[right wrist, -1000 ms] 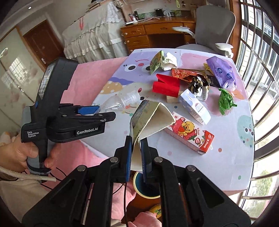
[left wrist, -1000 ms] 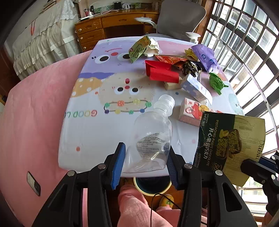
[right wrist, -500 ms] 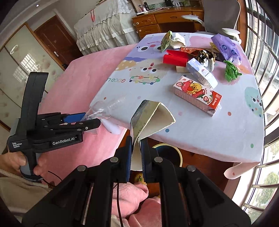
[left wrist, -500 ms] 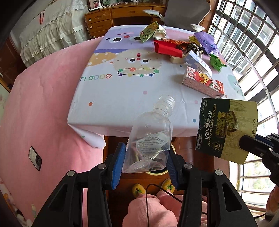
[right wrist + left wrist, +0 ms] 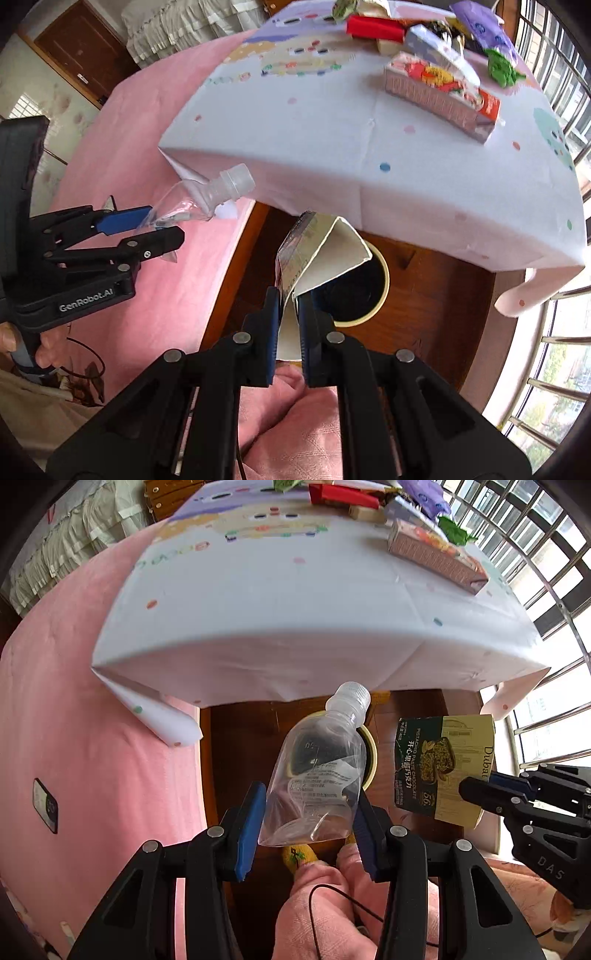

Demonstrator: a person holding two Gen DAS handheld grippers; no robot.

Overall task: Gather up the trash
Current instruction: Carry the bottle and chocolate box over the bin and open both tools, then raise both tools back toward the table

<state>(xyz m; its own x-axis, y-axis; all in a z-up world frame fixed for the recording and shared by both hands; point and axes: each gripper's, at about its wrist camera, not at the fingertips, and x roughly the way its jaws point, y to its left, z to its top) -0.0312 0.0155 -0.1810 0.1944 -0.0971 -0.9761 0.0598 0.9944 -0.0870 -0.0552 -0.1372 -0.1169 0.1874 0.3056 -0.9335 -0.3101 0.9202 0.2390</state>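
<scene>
My left gripper (image 5: 306, 827) is shut on a crushed clear plastic bottle (image 5: 321, 771), held above a round bin with a cream rim (image 5: 371, 753) on the floor under the table. My right gripper (image 5: 290, 325) is shut on a folded green-and-gold chocolate box (image 5: 317, 254), held over the same bin (image 5: 382, 291). The box also shows in the left wrist view (image 5: 439, 764), right of the bottle. The bottle and left gripper (image 5: 159, 229) show at the left of the right wrist view. More trash lies on the table: a long carton (image 5: 439, 96), a red box (image 5: 376, 27), a green wrapper (image 5: 500, 68), a purple bag (image 5: 480, 26).
The table has a white cartoon cloth (image 5: 280, 602) hanging over its edge, just beyond the bin. A pink bed cover (image 5: 74, 738) fills the left. Window bars (image 5: 546, 572) run along the right. My pink-clad knees (image 5: 325, 904) are below the grippers.
Both grippers have drawn back from the table top and tilted down, carrying the bottle and the box to above the bin under the table edge.
</scene>
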